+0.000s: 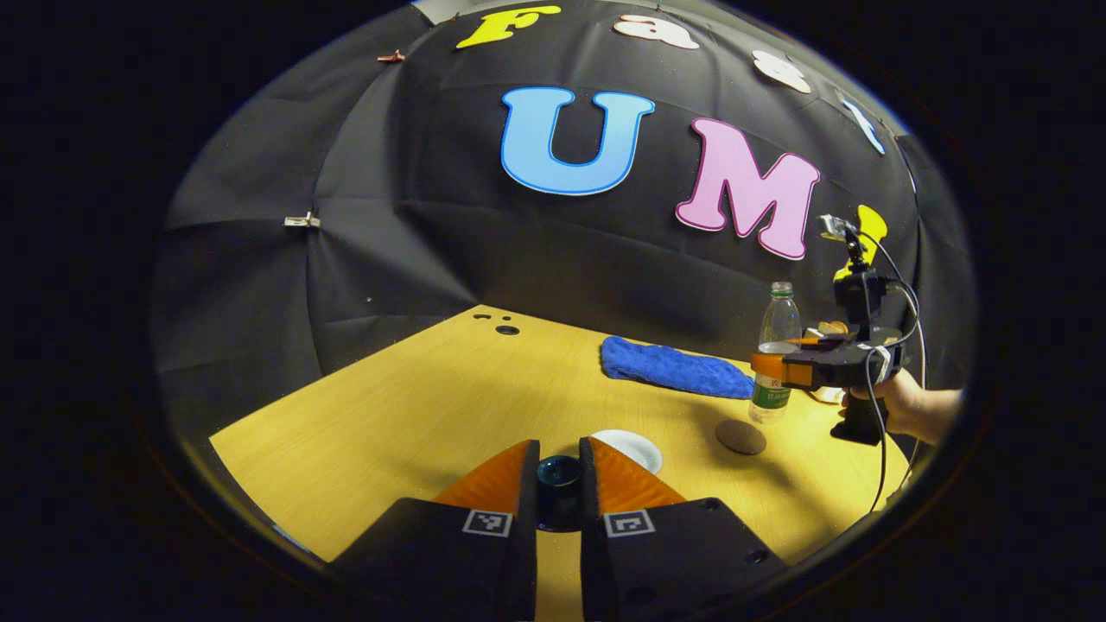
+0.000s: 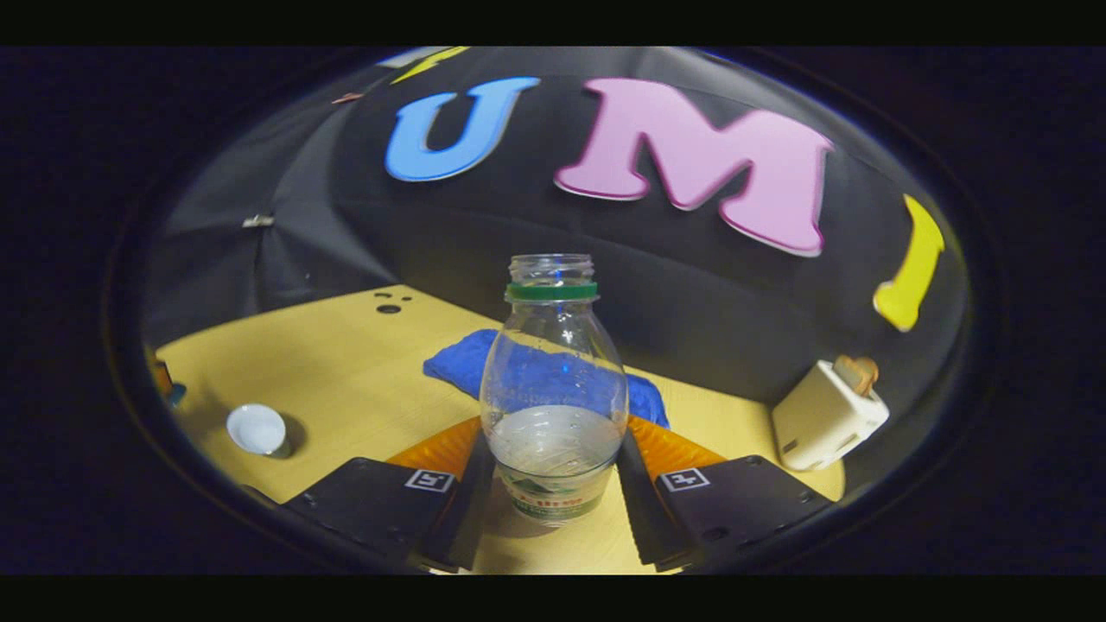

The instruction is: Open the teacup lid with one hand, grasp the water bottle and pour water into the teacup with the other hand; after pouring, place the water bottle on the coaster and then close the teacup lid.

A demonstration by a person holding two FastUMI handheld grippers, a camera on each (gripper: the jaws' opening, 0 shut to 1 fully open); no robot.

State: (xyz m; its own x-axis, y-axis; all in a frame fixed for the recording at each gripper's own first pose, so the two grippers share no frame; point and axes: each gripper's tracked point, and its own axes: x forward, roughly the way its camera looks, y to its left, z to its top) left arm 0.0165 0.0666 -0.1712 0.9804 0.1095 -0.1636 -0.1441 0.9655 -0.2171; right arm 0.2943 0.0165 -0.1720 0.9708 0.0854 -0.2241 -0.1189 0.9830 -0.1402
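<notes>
right now my left gripper (image 1: 559, 484) is clamped narrow on the dark knob of the teacup lid (image 1: 558, 473), both fingers pressed against it, and the lid seems lifted clear: the open white teacup (image 1: 629, 448) sits just ahead of and to the right of the fingertips. in the right gripper view that same teacup (image 2: 257, 429) lies far off to the left of my right gripper (image 2: 553, 471), low on the wooden table (image 2: 346, 380).

my right gripper straddles the water bottle (image 2: 553, 389), a finger on each side of its lower body and looking to touch it; i judge it gripped. the bottle stands upright, long axis vertical, cap off, about a third full. in the left gripper view the right gripper (image 1: 791, 367) holds the bottle (image 1: 776, 354) well out to the right of my left fingers, with the round dark coaster (image 1: 740, 436) just beside the bottle's foot, on the teacup's side.

so the pour hinges on carrying the bottle leftward past the coaster and tipping its neck toward the teacup. the blue towel (image 2: 536, 371) lies behind the bottle, a white toaster (image 2: 825, 415) off to its right.
</notes>
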